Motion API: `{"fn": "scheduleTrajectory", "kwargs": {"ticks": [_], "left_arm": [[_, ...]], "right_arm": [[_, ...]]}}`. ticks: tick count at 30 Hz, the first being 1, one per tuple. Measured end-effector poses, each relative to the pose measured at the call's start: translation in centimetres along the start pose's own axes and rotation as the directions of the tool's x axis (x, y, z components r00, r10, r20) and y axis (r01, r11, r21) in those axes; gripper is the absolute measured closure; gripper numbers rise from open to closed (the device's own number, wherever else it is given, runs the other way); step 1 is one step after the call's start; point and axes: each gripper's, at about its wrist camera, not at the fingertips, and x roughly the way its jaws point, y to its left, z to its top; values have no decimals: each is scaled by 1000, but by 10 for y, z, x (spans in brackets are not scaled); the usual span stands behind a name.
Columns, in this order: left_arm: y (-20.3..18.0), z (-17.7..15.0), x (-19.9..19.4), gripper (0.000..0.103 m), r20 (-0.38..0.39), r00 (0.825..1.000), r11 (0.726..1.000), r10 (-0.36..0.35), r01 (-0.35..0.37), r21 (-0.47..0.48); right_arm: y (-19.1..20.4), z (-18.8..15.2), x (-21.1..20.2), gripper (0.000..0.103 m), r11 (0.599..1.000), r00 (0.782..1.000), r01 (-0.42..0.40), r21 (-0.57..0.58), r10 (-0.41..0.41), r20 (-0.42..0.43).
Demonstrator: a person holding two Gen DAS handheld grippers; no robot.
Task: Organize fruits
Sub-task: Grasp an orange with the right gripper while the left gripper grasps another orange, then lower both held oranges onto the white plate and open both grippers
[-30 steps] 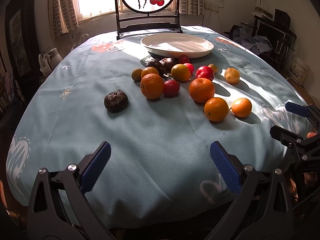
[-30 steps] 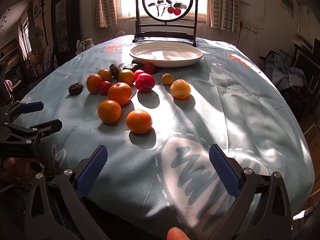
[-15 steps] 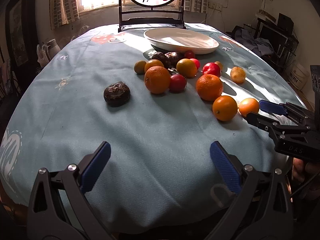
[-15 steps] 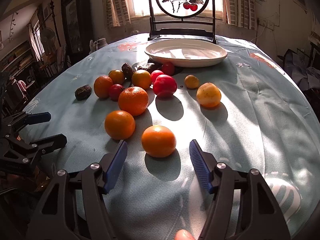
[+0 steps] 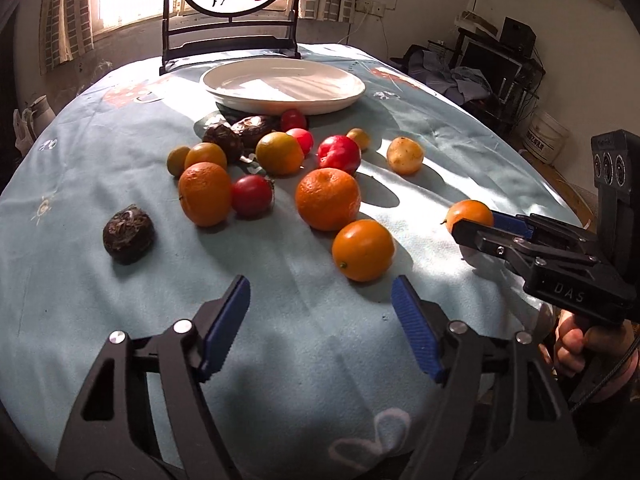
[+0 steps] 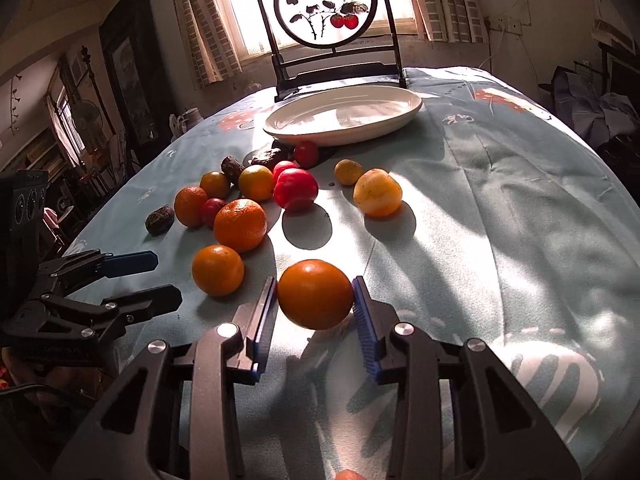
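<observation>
Several oranges, red fruits, yellow fruits and dark wrinkled fruits lie loose on the blue tablecloth in front of a white plate (image 5: 352, 96) (image 6: 400, 120). My right gripper (image 6: 315, 316) has its jaws closing around the nearest orange (image 6: 315, 294) (image 5: 470, 214), and both blue pads touch its sides. My left gripper (image 5: 320, 320) (image 6: 160, 278) is open with its jaws closing. Nothing is between them; another orange (image 5: 363, 250) (image 6: 218, 270) sits just ahead of its tips, a little to the right.
A large orange (image 5: 327, 199) and a dark fruit (image 5: 128, 234) lie near the left gripper. A round painted screen (image 5: 230, 4) stands behind the plate. A hand (image 5: 576, 344) holds the right gripper at the table's right edge. Room clutter lies beyond.
Both grippers moved forward toward the fruit. The right jaws went from wide open to closed in on the nearest orange. The left jaws narrowed in the last half second.
</observation>
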Motion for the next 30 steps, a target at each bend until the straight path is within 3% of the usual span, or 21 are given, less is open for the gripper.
{"fn": "scheduleTrajectory", "kwargs": {"ticks": [9,15,16,20,25,28,30], "left_arm": [[-19,17,30,38,-61,996,998,-61,61,-2],[-18,20,41,54,-83,995,998,-61,60,-12],[-19,20,42,61,-84,995,999,-52,52,-8],[-12,19,37,63,-89,993,997,-71,69,-32],[-1,31,11,63,-33,996,996,-88,87,-23],[14,60,-3,63,26,996,996,-84,84,-17],[23,87,-5,63,73,996,999,-41,41,3]], "right_arm": [[-11,-3,-5,65,1000,1000,-23,19,23,1],[-14,-3,-4,65,999,999,-32,25,32,-2],[-14,-3,-4,65,999,999,-33,26,34,-3],[-14,2,-5,65,999,999,-34,15,34,-1],[-12,26,-7,65,998,998,-60,1,60,22],[-10,56,-3,65,998,996,-61,-17,61,57],[-10,81,7,65,998,996,-60,-24,62,70]]}}
